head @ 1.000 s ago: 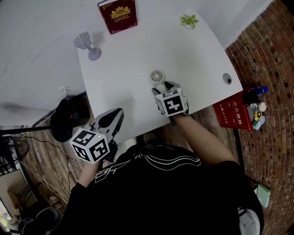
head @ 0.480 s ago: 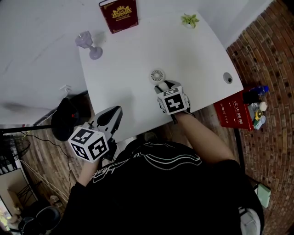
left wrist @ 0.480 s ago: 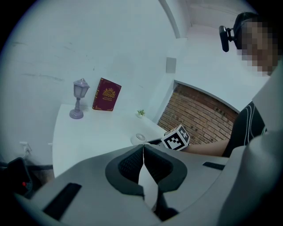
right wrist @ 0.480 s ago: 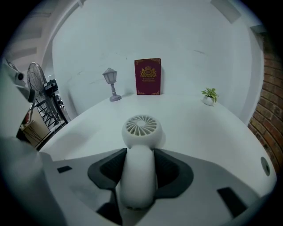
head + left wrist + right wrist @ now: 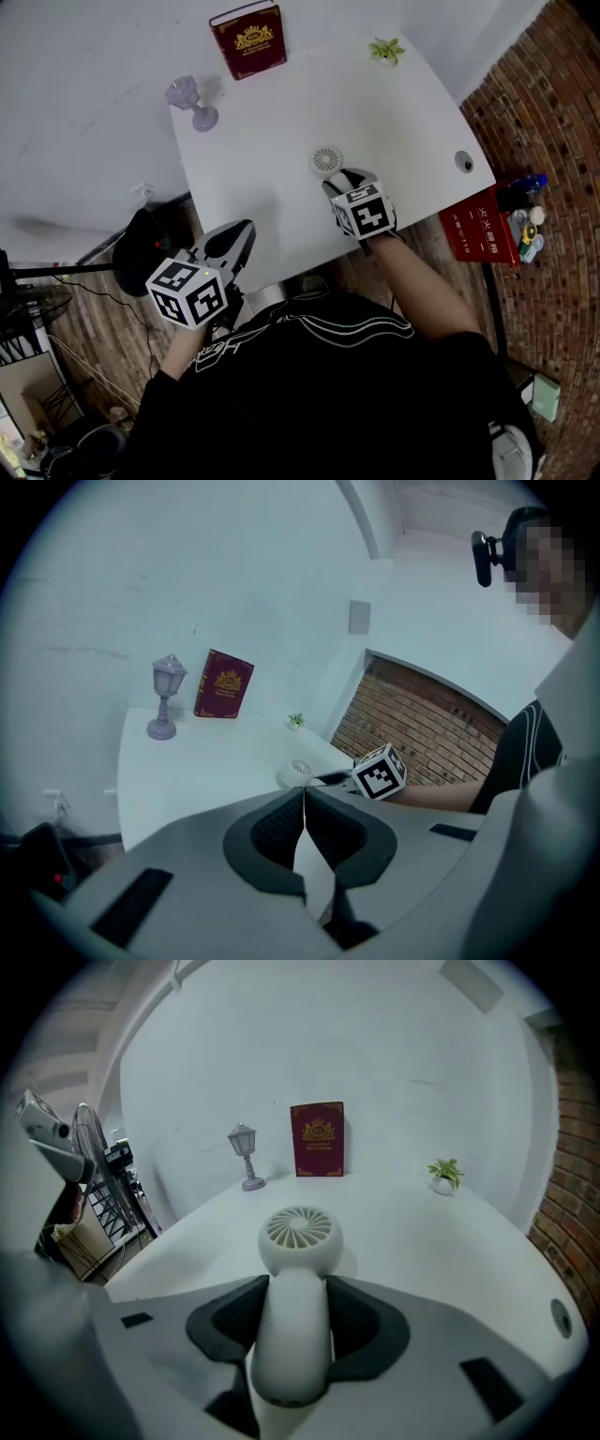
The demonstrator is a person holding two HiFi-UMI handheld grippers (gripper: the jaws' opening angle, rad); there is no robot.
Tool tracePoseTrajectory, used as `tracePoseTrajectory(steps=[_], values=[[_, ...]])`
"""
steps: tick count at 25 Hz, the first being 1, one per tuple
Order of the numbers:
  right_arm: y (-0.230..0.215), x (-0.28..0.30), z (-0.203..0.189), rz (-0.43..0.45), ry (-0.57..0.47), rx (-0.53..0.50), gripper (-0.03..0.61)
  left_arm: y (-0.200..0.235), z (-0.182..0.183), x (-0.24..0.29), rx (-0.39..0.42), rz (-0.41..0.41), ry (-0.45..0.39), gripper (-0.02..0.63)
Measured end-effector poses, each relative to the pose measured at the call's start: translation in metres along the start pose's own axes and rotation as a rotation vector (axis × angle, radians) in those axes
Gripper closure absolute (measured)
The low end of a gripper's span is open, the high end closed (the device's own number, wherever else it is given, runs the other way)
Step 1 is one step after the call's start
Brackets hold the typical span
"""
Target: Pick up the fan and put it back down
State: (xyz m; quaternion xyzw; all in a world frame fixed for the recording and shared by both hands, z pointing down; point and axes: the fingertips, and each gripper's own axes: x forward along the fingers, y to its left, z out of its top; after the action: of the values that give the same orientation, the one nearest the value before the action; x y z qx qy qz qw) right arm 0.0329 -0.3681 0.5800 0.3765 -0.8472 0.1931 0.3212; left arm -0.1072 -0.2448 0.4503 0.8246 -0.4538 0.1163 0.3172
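grippers, 2, both nearest the person.
left gripper (image 5: pixel 228 246), 1: over the table's near edge, 7 o'clock of the fan; jaws pressed together, nothing between them.
right gripper (image 5: pixel 345 178), 1: jaws just narrowed and now clamped on the fan's handle, a pad on either side.
fan (image 5: pixel 325 159), 1: white, round grille head at 12 o'clock of the right gripper, over the table (image 5: pixel 281 103), 1, white; resting or lifted, cannot tell.
lantern (image 5: pixel 192 101), 1: purple, 10 o'clock of the fan.
book (image 5: pixel 247 40), 1: maroon, upright at the wall, 11 o'clock.
potted plant (image 5: pixel 386 51), 1: small, 1 o'clock, far edge.
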Motion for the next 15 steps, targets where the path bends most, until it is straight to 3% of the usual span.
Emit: tracePoseTrajectory(steps=[9,15], values=[[0.026,-0.056,0.044,0.060,-0.150,0.058,0.388,0.000,0.009,-0.024,-0.015,0.003,-0.037,0.581],[0.059,-0.108,0.070,0.094,-0.269,0.015,0.388,-0.003,0.000,-0.042,-0.045,0.011,-0.071,0.581]])
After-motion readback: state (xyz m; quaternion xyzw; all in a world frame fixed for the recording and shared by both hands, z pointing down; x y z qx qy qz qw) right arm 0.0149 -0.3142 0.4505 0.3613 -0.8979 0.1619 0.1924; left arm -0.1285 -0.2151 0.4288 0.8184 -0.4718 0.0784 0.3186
